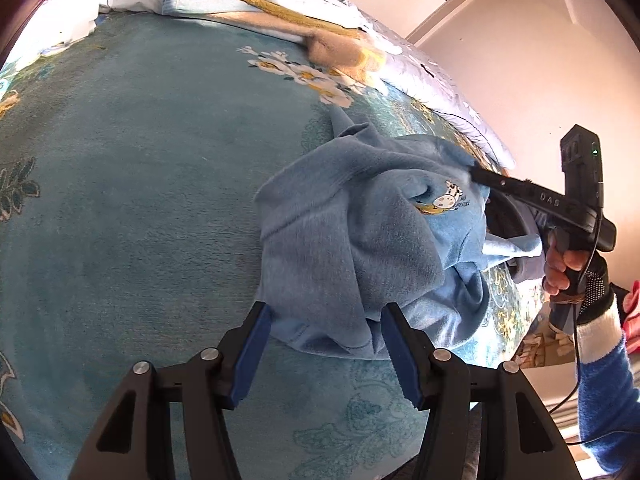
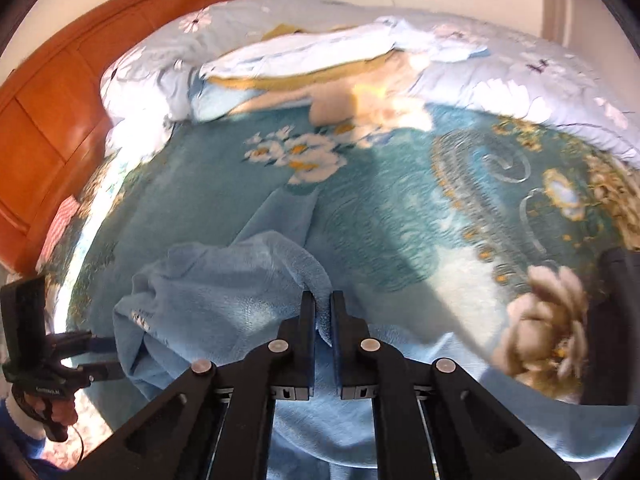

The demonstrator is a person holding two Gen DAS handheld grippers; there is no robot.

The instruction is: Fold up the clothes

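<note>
A light blue fleece garment (image 1: 360,240) with a small cartoon print lies crumpled on the teal floral blanket (image 1: 140,200). My left gripper (image 1: 324,316) is open, its blue-padded fingers just at the garment's near edge, holding nothing. My right gripper (image 2: 323,304) is shut on an edge of the blue garment (image 2: 224,288), with cloth pinched between the fingers. The right gripper also shows in the left wrist view (image 1: 476,174), at the garment's far right side. The left gripper shows at the left edge of the right wrist view (image 2: 98,354).
A pile of folded pale clothes and a tan fleece (image 1: 280,12) lies at the far side of the bed, with a white floral quilt (image 2: 520,88) behind. An orange wooden headboard (image 2: 60,100) stands at left. The bed's edge drops off at right (image 1: 532,320).
</note>
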